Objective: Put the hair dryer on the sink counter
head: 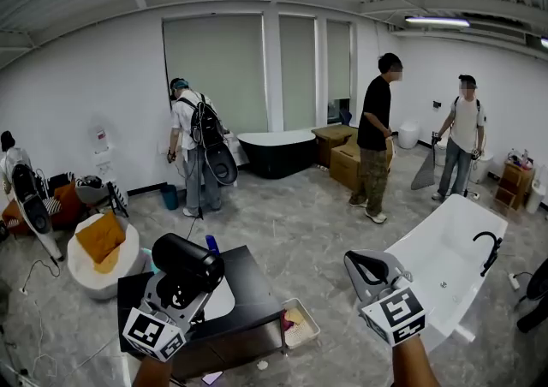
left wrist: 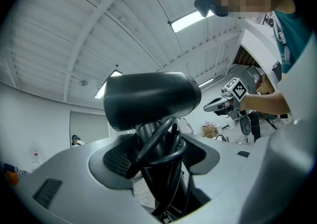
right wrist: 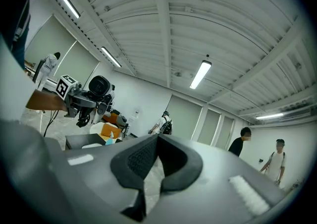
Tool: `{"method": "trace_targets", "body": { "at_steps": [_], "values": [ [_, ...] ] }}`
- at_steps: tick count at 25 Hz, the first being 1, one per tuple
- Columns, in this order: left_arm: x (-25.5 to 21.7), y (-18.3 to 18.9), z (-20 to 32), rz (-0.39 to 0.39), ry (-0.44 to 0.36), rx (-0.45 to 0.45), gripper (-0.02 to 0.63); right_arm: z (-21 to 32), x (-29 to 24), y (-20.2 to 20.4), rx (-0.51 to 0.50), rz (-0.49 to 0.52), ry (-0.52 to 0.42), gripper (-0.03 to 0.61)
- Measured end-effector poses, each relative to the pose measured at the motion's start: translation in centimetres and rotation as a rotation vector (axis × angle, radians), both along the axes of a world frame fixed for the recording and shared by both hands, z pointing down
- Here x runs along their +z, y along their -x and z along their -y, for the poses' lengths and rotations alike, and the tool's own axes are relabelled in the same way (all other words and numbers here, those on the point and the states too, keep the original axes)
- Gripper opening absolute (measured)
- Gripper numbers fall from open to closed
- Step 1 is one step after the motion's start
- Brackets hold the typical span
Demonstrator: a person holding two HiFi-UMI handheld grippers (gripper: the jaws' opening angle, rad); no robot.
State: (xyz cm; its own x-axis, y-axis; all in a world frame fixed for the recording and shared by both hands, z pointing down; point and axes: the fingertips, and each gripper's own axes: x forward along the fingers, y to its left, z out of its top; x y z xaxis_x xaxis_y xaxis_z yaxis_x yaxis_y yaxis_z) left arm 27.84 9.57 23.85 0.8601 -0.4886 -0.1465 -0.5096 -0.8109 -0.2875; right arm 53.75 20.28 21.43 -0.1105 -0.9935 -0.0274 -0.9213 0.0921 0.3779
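Nearest the head camera, the left hand-held gripper [head: 175, 289] pinches the handle of the black, barrel-shaped plastic hair dryer [head: 187, 262]. The dryer's black cord is looped round the handle between the jaws, as the left gripper view shows. The dryer hangs in the air, handle down and barrel level, above the black sink desk [head: 254, 281] with its white basin [head: 221, 300], and it is not yet resting on anything. To finish well, the dryer probably wants lowering onto the bare black top beside the basin, laid on its side since the barrel looks top-heavy. The jaws should part only once it lies steady, so the cord does not spill. The left forearm rises from the bottom edge, tilted up and rightward. The right hand-held gripper [head: 370, 270] is pressed together on nothing, raised over the floor between the desk and a white bathtub [head: 445, 265].
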Motion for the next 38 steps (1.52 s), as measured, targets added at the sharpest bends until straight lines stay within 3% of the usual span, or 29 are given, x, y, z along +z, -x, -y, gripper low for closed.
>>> {"method": "trace_targets", "body": {
  "at_steps": [5, 25, 33, 38],
  "values": [
    [-0.3, 6.4, 1.6, -0.019, -0.002, -0.046, 0.285, 2.7, -0.4, 5.3, -0.038, -0.009, 0.008, 0.011],
    [-0.5, 43.9, 16.2, -0.055, 0.023, -0.16, 0.285, 16.2, -1.3, 38.8, -0.077, -0.037, 0.036, 0.011],
    [-1.3, 52.8, 17.7, -0.062, 0.003, -0.215, 0.285, 18.7, -2.2, 46.0, -0.109, -0.056, 0.031, 0.011],
    [-1.3, 58.0, 18.4, -0.068, 0.001, -0.28, 0.285, 22.1, -2.7, 50.9, -0.189, -0.071, 0.023, 0.011]
  ]
}}
